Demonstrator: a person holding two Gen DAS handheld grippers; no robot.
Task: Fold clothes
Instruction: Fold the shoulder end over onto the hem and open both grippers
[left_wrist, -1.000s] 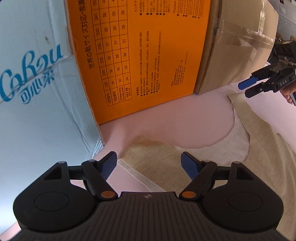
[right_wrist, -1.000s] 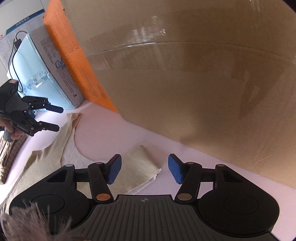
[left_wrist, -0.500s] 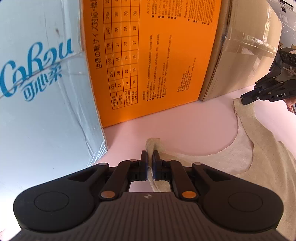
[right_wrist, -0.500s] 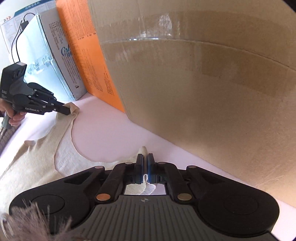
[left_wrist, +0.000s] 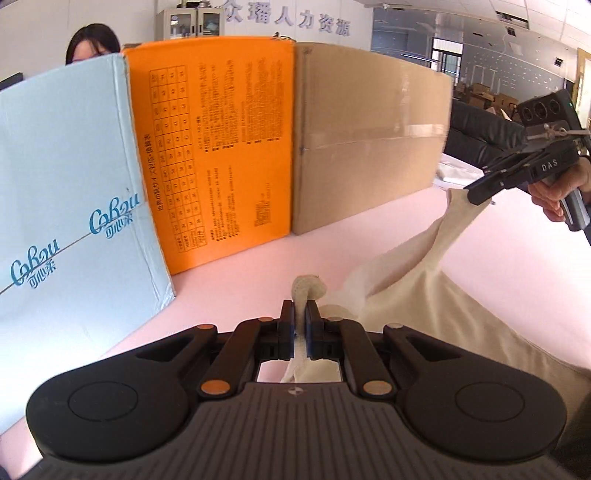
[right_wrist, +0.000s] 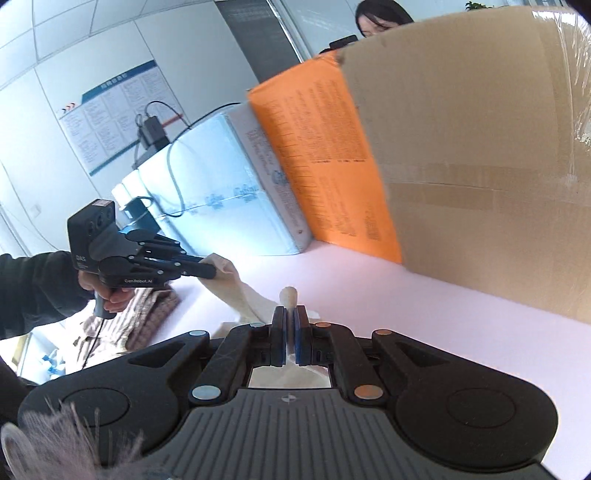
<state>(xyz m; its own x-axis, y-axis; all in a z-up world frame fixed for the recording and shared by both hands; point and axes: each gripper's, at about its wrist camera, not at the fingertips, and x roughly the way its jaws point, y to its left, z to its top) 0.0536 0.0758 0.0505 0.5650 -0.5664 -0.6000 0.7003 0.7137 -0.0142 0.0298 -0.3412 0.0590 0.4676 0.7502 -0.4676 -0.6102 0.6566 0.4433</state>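
A cream sleeveless top (left_wrist: 436, 295) hangs between my two grippers above the pink table (left_wrist: 240, 280). My left gripper (left_wrist: 300, 317) is shut on one shoulder strap, whose tip pokes out past the pads. My right gripper (right_wrist: 290, 325) is shut on the other strap (right_wrist: 288, 295). In the left wrist view the right gripper (left_wrist: 476, 195) shows at the far right, pinching its strap up high. In the right wrist view the left gripper (right_wrist: 210, 271) shows at the left, with cloth (right_wrist: 240, 291) stretched down from it.
A light blue box (left_wrist: 66, 206), an orange box (left_wrist: 218, 147) and a brown cardboard box (left_wrist: 369, 136) stand in a row along the table's far side. A brown checked garment (right_wrist: 147, 317) lies at the left in the right wrist view. A person sits behind the boxes.
Both grippers closed on the shoulder straps, then lifted them off the table. The top now hangs stretched between them, and the boxes look farther off.
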